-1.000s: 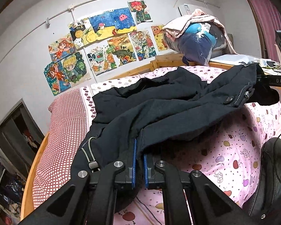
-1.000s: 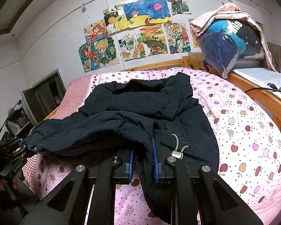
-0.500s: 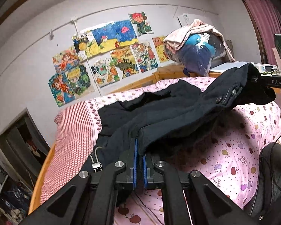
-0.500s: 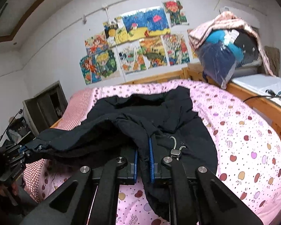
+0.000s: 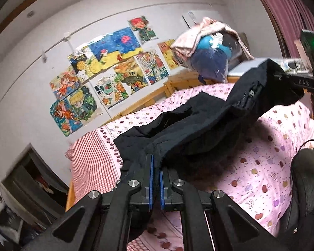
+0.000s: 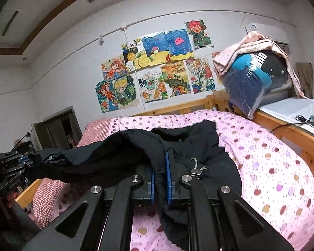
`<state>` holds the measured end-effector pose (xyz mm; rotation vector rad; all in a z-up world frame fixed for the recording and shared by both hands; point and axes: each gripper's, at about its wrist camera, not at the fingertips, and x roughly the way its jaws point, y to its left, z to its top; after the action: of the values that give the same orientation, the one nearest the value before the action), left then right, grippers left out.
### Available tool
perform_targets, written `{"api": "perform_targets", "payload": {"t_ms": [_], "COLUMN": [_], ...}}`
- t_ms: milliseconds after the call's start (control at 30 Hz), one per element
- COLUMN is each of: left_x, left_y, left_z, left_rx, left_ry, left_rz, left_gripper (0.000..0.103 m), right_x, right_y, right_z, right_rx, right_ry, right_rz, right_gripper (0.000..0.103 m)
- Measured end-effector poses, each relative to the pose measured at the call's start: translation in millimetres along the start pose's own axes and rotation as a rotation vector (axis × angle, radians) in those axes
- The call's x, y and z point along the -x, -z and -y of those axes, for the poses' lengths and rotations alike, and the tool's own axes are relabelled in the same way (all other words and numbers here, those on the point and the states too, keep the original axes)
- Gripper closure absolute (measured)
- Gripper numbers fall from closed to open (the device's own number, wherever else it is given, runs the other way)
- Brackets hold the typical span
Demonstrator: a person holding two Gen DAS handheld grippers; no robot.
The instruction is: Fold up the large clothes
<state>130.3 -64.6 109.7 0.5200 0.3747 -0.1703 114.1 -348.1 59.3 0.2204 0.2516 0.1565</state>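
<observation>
A large dark navy jacket (image 5: 198,125) lies partly on the pink patterned bed (image 5: 261,167). My left gripper (image 5: 156,167) is shut on its near hem and holds it raised. My right gripper (image 6: 160,167) is shut on the other end of the hem, with a drawcord toggle (image 6: 196,170) beside it. The hem hangs stretched between both grippers above the bed. The jacket (image 6: 188,142) collar end rests on the bed (image 6: 272,167). The right gripper shows in the left wrist view (image 5: 291,79), the left gripper in the right wrist view (image 6: 21,163).
A wooden bed frame (image 6: 293,129) runs along the right. A pile of bagged clothes under a pink blanket (image 6: 253,73) sits on a white surface at the back right. Drawings (image 6: 157,69) cover the wall. A red checked pillow (image 5: 90,163) lies at the left.
Both grippers have risen with the jacket hem, lifting the near half of the jacket off the bed. The left wrist view has tilted.
</observation>
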Motion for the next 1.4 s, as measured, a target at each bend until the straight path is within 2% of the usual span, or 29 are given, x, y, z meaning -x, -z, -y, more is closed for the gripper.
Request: {"api": "perform_targets", "payload": {"t_ms": [100,300,533,733,1000,1400], "left_x": [-14.5,-50.3,-104.1,-156.2,-238.1,-353.6], "left_y": [-22.5,-58.9,-81.7,-89.5,-94.2,-70.5], "left_z": [-12.5,-42.0,-68.2,-84.2,-96.2,-101.5], "left_rx": [0.006,0.105,0.130,0.166,0.207,0.261], "left_ry": [0.021,0.059,-0.013,-0.041,-0.058,-0.018], "left_rz": [-0.035,-0.097,-0.073,-0.023,-0.016,-0.101], "left_gripper": [0.098,0.098,0.098,0.098,0.098,0.098], "right_x": [-13.0,-49.4,-96.8,-144.8,-226.6,-339.4], "right_y": [-11.6,-46.4,-87.5,-111.7,-125.7,-115.9], "right_z": [1.7,4.5,-10.4,-21.0,-17.3,-9.1], "right_rx": [0.003,0.046,0.148,0.196,0.217,0.289], "right_ry": [-0.007,-0.006,0.022,0.070,0.124,0.185], "right_rz": [0.009,-0.001,-0.041,-0.064,-0.110,-0.214], "right_gripper": [0.095,0.095,0.095,0.095,0.095,0.095]}}
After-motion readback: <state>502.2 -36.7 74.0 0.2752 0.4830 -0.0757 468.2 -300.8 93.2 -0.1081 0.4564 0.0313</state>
